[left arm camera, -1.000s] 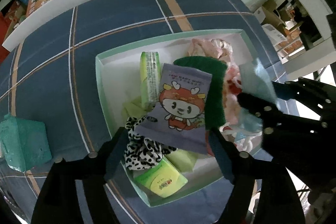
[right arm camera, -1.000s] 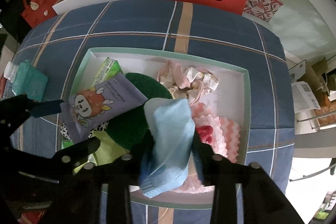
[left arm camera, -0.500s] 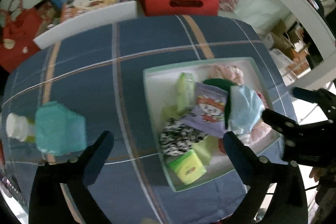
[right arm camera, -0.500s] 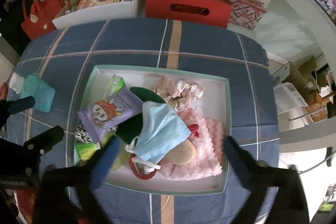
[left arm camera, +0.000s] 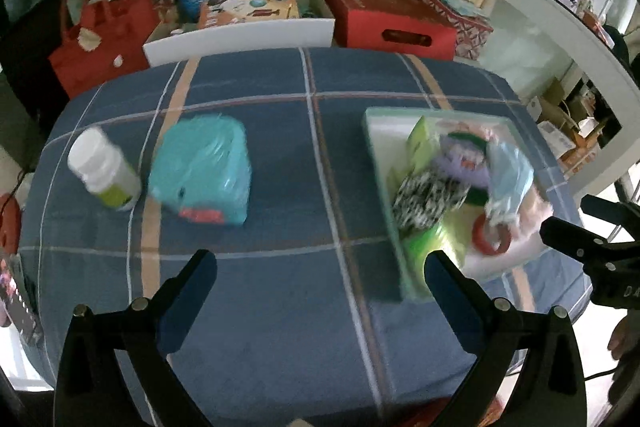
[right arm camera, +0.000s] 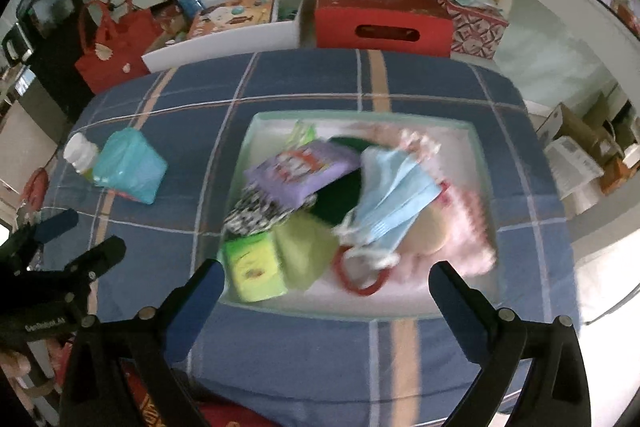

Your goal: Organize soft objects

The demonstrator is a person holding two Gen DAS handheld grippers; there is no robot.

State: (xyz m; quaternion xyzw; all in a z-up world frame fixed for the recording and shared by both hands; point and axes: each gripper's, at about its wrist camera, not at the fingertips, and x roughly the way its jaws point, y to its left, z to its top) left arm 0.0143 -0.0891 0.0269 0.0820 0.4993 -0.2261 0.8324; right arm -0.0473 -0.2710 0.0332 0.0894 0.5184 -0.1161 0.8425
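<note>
A white tray with a green rim (right arm camera: 448,315) (left arm camera: 370,131) sits on the blue plaid table. It holds a purple cartoon pouch (right arm camera: 300,167), a light blue face mask (right arm camera: 394,195) (left arm camera: 508,171), a black-and-white scrunchie (right arm camera: 256,213), green packs (right arm camera: 252,267), a red ring (right arm camera: 360,281) and pink soft items (right arm camera: 472,223). A teal soft pack (left arm camera: 204,167) (right arm camera: 128,167) lies outside the tray, to its left. My left gripper (left arm camera: 320,283) is open and empty, above the table in front of the teal pack. My right gripper (right arm camera: 326,287) is open and empty, above the tray's near edge.
A white-capped bottle (left arm camera: 104,175) stands beside the teal pack. Behind the table are a red box (right arm camera: 380,19), a white bin with a picture box (right arm camera: 224,35) and a red handbag (left arm camera: 104,39). Shelves and cardboard boxes stand at the right.
My right gripper let go of the blue mask, which now lies in the tray. My left gripper released the purple pouch. Both grippers pulled back, the left one swinging left toward the teal pack.
</note>
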